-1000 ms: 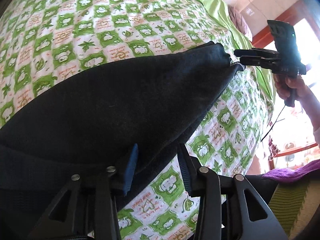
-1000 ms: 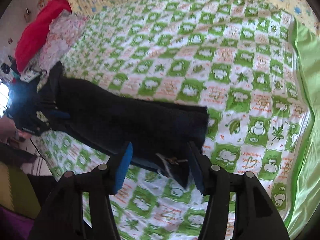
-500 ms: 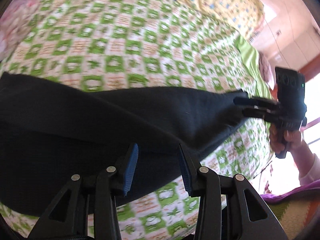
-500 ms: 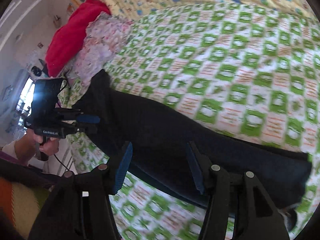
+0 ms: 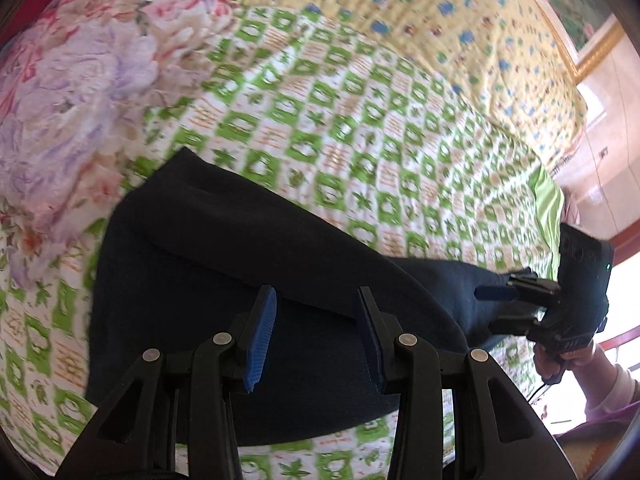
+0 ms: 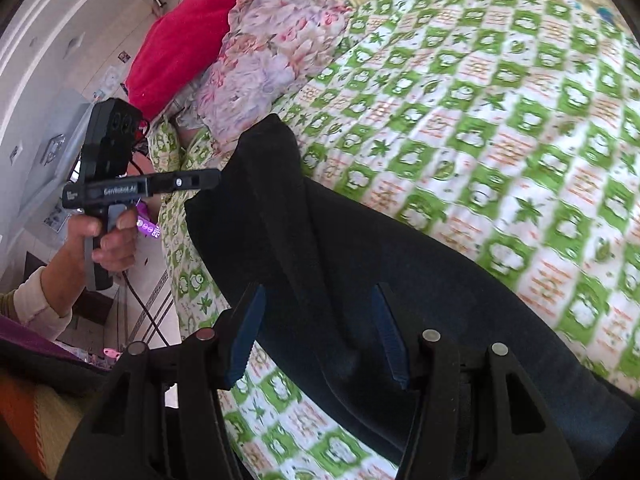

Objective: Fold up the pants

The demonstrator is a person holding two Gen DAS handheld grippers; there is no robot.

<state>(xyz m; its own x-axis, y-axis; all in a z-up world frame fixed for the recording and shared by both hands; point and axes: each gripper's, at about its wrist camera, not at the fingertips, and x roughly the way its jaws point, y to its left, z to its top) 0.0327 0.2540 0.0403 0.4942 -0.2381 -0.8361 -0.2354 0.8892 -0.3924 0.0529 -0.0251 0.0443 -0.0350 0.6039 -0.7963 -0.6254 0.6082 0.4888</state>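
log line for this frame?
stage: mid-fold | pants: dark, on checked bedspread | left claw: open | right claw: open

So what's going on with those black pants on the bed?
A person is folding dark pants on a green-and-white checked bedspread, holding a gripper in each hand. The left gripper and right gripper both hover over the cloth with fingers apart, gripping nothing. A flowery pillow lies beside the pants.

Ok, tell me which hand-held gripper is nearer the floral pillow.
Left. The left hand-held gripper is at the end of the pants beside the floral pillow; the right hand-held gripper is at the far end.
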